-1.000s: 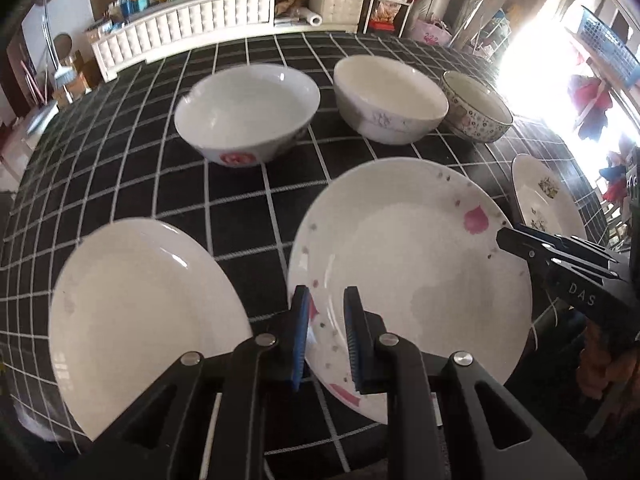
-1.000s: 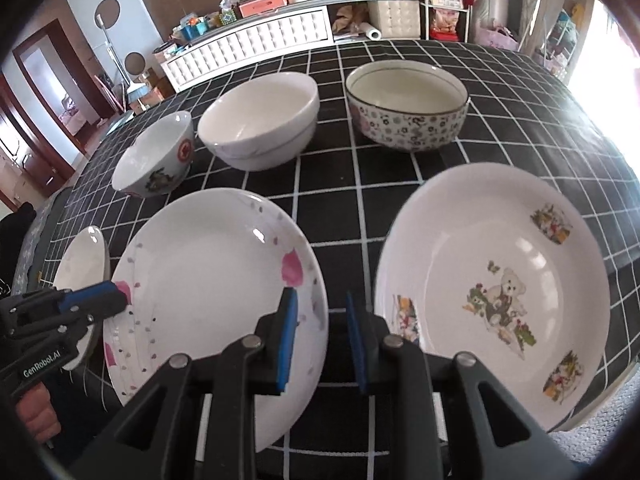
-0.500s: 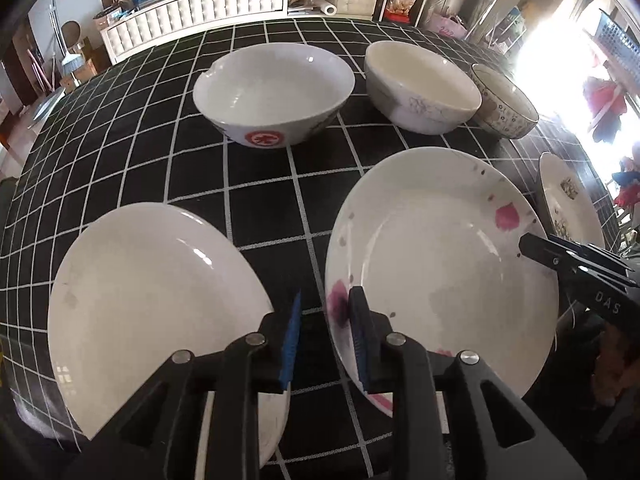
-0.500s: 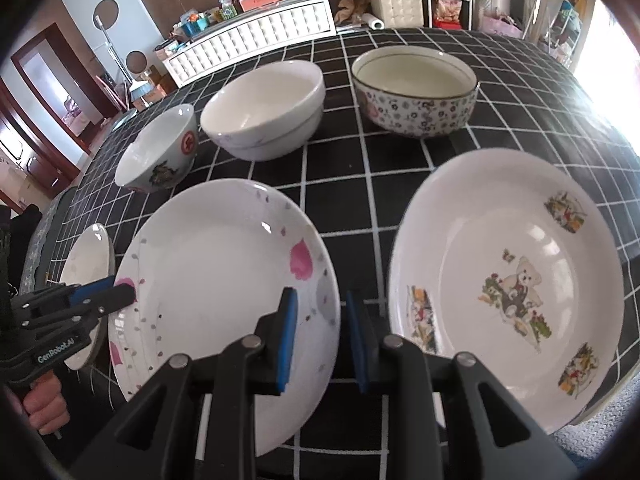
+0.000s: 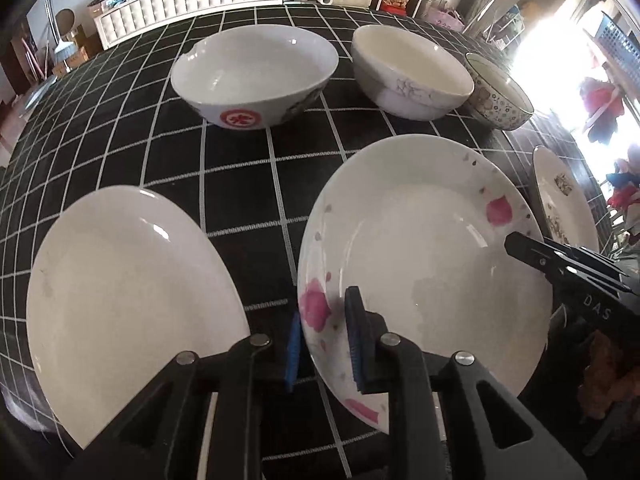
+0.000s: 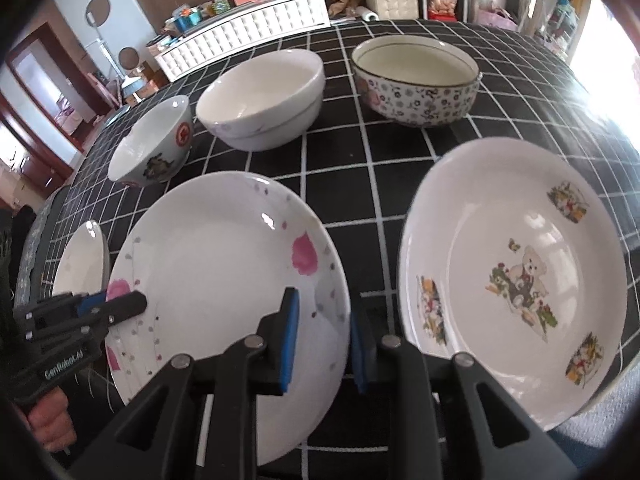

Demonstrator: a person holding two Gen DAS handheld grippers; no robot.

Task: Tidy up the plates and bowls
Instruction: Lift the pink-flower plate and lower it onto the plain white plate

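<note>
**Both grippers astride the rim of the pink-flowered plate**

On the black-and-white checked tablecloth (image 5: 240,184), seen from the left wrist, the left gripper (image 5: 326,344) straddles the near-left rim of the pink-flowered plate (image 5: 424,264); its jaws are closing, the rim between the blue pads, though whether they press yet I cannot tell. A plain white plate (image 5: 128,304) lies just beside it toward the near-left corner. Along the far edge stand three bowls: one with a red emblem (image 5: 256,76), a white one (image 5: 412,72), a floral one (image 5: 500,96). The right gripper (image 5: 560,264) reaches over the flowered plate's right rim, and beyond it the teddy-bear plate (image 5: 560,200) shows edge-on.

From the right wrist, the right gripper (image 6: 324,340) has its jaws slightly apart with the flowered plate's (image 6: 224,280) right rim between them, one pad over the plate and one outside; contact is unclear. The teddy-bear plate (image 6: 512,276) lies near the right edge. The left gripper (image 6: 112,308), held by a hand (image 6: 48,416), sits at the plate's left rim
</note>
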